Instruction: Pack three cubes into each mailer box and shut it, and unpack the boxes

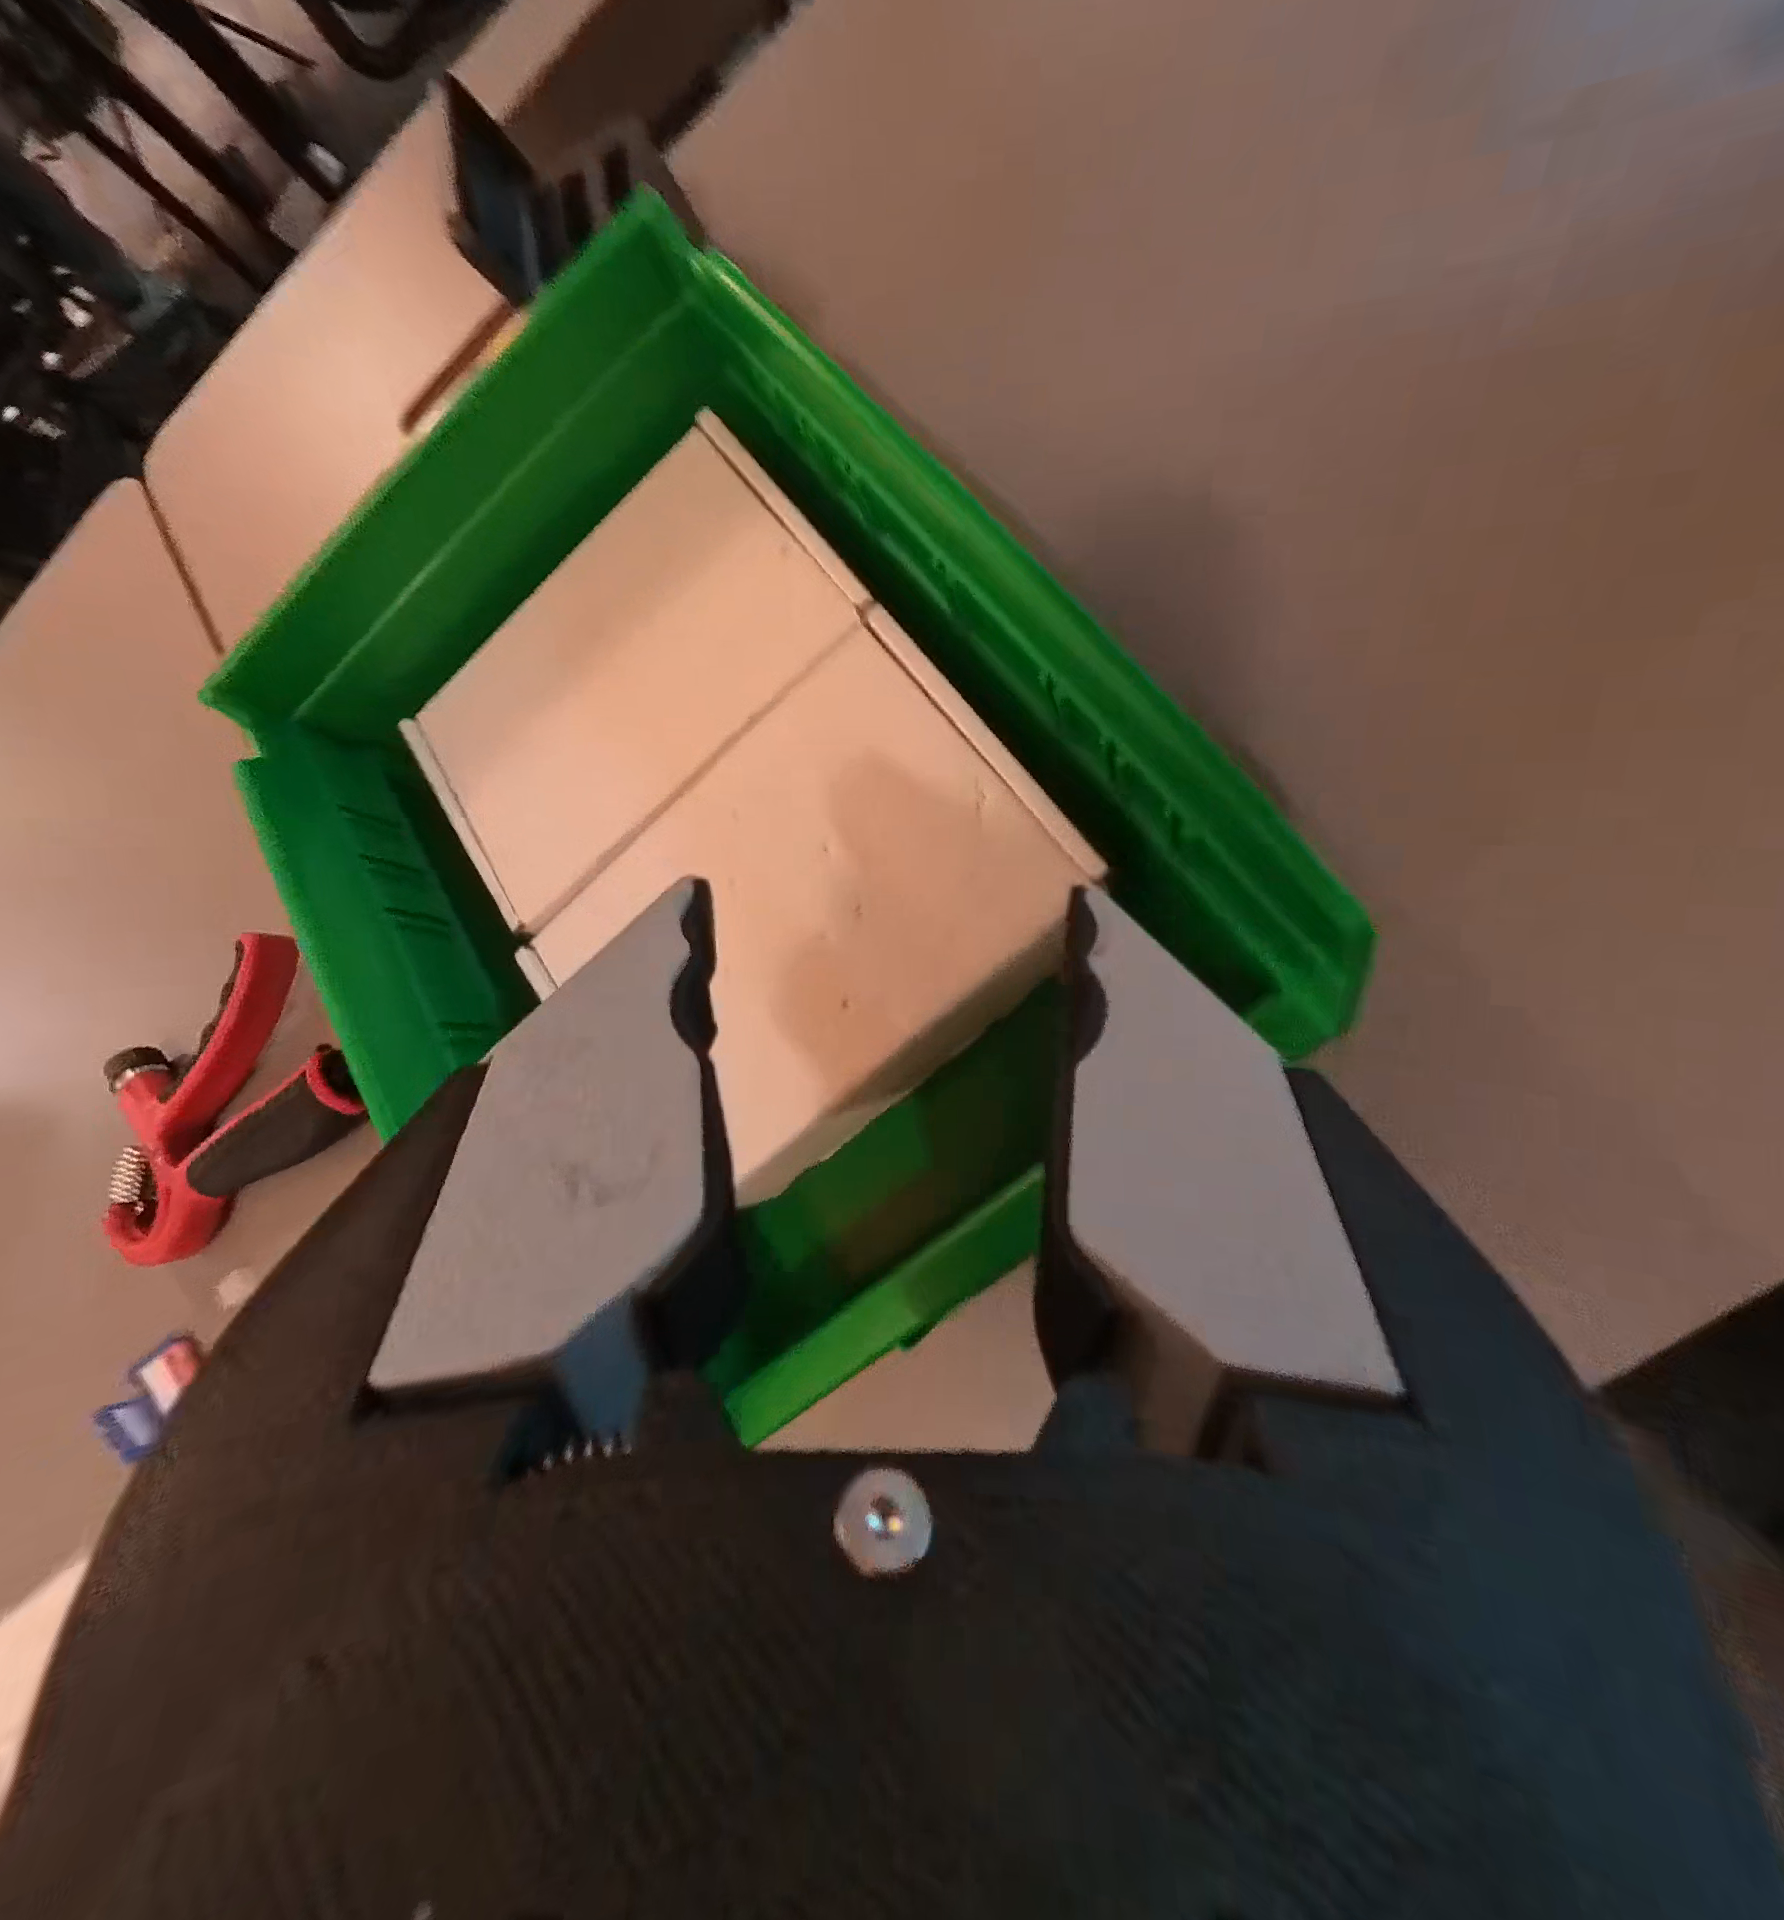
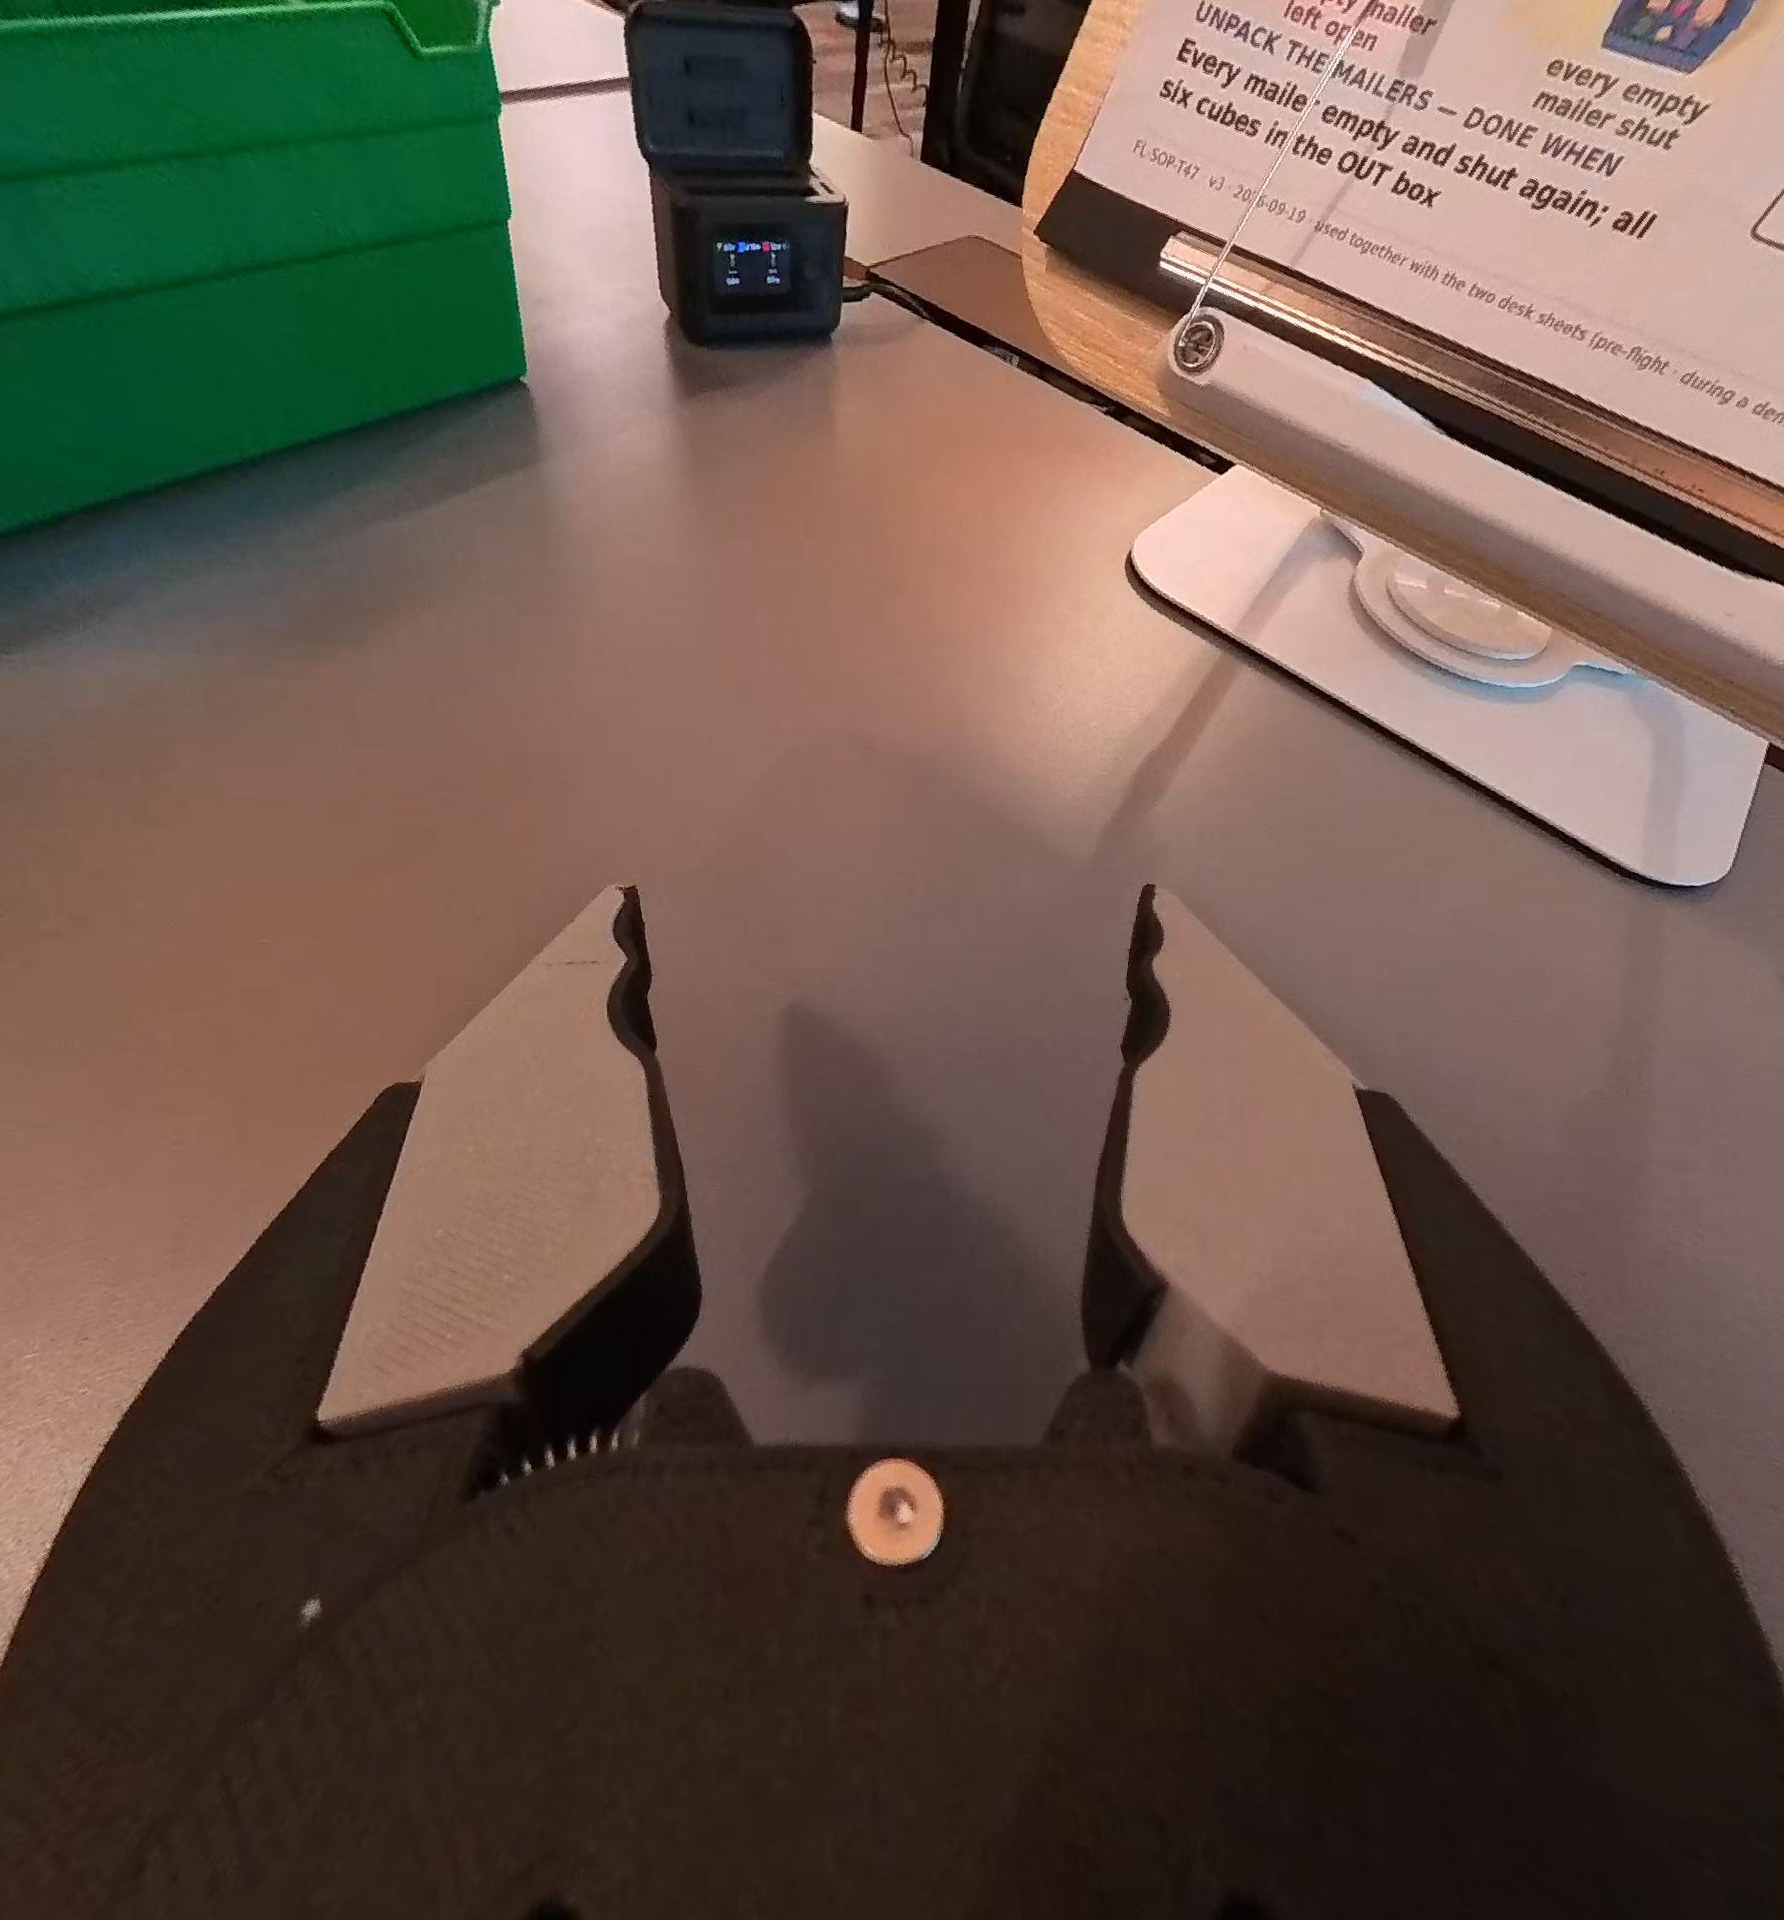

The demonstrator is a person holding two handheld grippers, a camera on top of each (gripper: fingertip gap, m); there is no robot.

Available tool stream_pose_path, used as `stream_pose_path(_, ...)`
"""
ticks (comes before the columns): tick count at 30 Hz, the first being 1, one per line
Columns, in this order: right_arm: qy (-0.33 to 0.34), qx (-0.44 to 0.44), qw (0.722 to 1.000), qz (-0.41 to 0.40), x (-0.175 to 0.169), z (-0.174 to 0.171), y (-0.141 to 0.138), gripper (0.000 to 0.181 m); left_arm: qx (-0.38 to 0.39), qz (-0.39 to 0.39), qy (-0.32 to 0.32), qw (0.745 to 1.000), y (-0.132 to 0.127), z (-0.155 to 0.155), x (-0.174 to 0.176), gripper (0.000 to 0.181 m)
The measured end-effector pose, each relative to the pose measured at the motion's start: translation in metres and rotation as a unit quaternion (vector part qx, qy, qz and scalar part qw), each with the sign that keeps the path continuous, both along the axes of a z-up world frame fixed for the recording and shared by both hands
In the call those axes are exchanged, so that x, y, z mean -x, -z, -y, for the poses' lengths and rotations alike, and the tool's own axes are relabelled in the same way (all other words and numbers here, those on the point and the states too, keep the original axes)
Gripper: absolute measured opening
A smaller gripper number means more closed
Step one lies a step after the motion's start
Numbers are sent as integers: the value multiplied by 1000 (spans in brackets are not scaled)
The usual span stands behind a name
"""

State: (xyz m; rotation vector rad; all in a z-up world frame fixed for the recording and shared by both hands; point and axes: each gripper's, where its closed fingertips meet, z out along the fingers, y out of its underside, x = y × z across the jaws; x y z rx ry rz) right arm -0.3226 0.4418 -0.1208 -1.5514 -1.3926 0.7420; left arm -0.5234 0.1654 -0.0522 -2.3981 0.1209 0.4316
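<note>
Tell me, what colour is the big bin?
Bright green bin, clearest in the left wrist view.

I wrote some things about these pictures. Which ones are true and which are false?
1. The left gripper holds a cube. False: its jaws stand open with nothing between them.
2. White closed mailer boxes lie inside the green bin. True.
3. A red hand tool lies on the table beside the bin. True.
4. The right gripper is shut. False: it is open, over bare table.
5. A small black device with a lit screen stands on the table. True.
</note>
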Motion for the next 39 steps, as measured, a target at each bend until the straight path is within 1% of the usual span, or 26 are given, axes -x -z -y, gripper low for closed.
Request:
stream_pose_path(2,0,0,1000,1,0,0,0,90,54,-14,37,998,15,4,-7,68)
stream_pose_path(4,0,-1,1000,1,0,0,0,90,106,-30,83,990,31,9,-16,65)
stream_pose_path(7,0,1,1000,0,0,0,0,90,156,-56,126,978,46,10,-20,60)
stream_pose_path(9,0,3,1000,0,0,0,0,90,197,-58,141,968,60,14,-20,64)
stream_pose_path(12,0,5,1000,-1,0,0,0,90,237,-82,136,958,75,13,-9,58)
stream_pose_path(13,0,6,1000,-1,-1,0,0,90,242,-91,139,956,78,11,-7,56)
stream_pose_path(15,-1,6,1000,0,0,1,1,90,241,-114,158,951,79,5,-6,59)
stream_pose_path(17,-2,6,1000,1,0,1,1,89,248,-145,161,944,78,1,0,52)
stream_pose_path(18,-2,5,1000,2,0,1,1,89,255,-158,165,940,79,0,1,53)
stream_pose_path(20,-3,5,1000,2,0,2,1,89,269,-198,171,927,79,-1,6,53)
stream_pose_path(22,-5,5,1000,2,0,3,1,89,297,-252,159,907,77,1,19,54)
stream_pose_path(23,-6,5,1000,3,0,3,2,89,299,-262,156,904,76,1,21,56)
stream_pose_path(24,-6,4,1000,4,0,3,2,89,288,-255,159,909,74,-2,19,57)
stream_pose_path(26,-7,4,1000,4,0,4,2,88,253,-220,160,928,71,-8,12,59)
stream_pose_path(28,-8,4,1000,5,1,4,2,88,236,-193,157,939,74,-11,12,63)
stream_pose_path(30,-7,5,1000,5,1,4,2,88,255,-203,152,933,83,-5,21,66)
stream_pose_path(31,-7,6,1000,4,1,3,2,88,258,-216,157,928,85,-4,24,69)
stream_pose_path(32,-7,7,1000,3,0,3,2,87,255,-215,161,929,84,-4,23,67)
stream_pose_path(33,-7,9,1000,3,0,3,2,87,250,-200,157,934,81,-3,22,63)
stream_pose_path(35,-8,13,1000,2,0,3,2,87,229,-178,146,946,72,-3,21,64)
stream_pose_path(37,-9,15,1000,5,1,3,3,86,220,-176,145,948,65,-1,24,63)
stream_pose_path(39,-11,16,1000,7,1,4,4,86,222,-178,144,948,64,2,26,62)
